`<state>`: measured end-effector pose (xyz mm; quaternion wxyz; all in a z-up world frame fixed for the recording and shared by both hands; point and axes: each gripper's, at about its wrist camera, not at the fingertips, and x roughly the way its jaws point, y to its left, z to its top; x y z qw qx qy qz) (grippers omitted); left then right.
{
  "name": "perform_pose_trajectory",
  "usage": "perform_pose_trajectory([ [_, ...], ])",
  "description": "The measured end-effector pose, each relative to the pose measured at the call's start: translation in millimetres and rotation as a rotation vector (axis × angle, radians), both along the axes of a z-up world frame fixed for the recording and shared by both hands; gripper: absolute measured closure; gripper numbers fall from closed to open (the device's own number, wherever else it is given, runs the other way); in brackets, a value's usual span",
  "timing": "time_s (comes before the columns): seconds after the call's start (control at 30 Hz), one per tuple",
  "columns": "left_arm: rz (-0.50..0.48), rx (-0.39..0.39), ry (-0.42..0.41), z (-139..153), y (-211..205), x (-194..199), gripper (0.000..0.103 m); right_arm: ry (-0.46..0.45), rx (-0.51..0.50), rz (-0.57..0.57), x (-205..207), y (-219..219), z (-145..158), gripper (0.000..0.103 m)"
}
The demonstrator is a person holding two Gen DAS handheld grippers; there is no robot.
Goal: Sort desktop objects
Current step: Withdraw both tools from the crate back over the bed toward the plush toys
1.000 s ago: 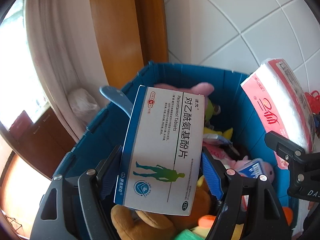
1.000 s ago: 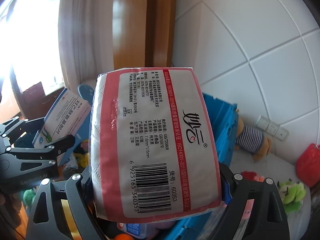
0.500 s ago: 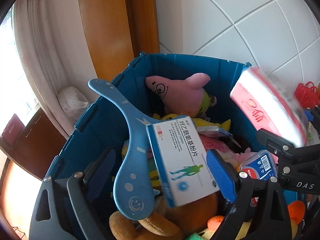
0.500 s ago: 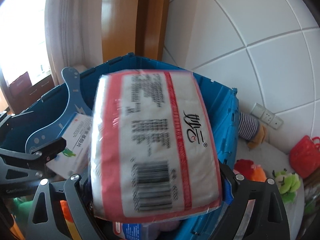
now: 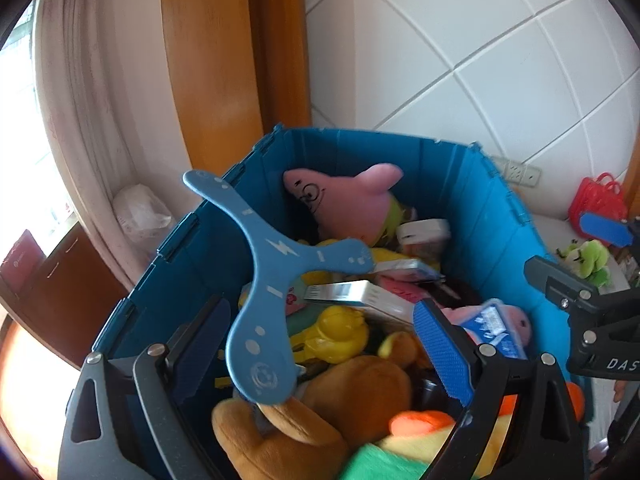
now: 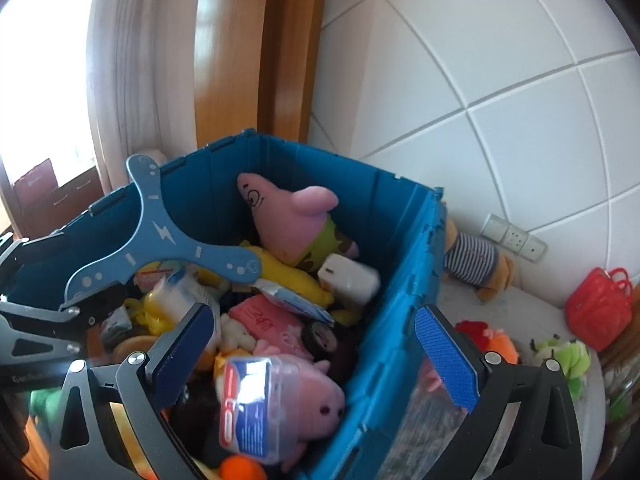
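Both sets of fingers have just been opening and stand wide, empty — my left gripper (image 5: 320, 356) and right gripper (image 6: 316, 356) hang over the heaped blue crate (image 6: 404, 280). The boomerang (image 5: 264, 280) perches loosely on top — one nudge tips it out.

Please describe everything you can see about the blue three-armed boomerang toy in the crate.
The blue boomerang is flat, with three rounded arms that meet at a centre printed with a pale lightning bolt; dashes, dots and a small round emblem mark the arms. It looks like smooth foam or plastic. It stands tilted in the blue crate: one arm rises above the rim on the curtain side, one lies across the yellow toys, and the lowest rests on the brown plush toy. No tongs touch it.
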<state>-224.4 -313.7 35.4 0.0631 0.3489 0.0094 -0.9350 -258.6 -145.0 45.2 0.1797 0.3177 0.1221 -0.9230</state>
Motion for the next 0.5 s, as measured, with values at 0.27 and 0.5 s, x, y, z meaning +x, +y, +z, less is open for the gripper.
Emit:
perform_pose_trajectory([
  [0.27,0.004,0.0,0.075,7.0,39.0,53.0,0.009,0.039,-0.066,-0.011,45.8,41.9,7.8,0.001],
  [0.5,0.009,-0.042,0.094,2.8,101.3,95.6,0.009,0.038,-0.088,0.002,81.5,94.1,-0.1,0.001],
])
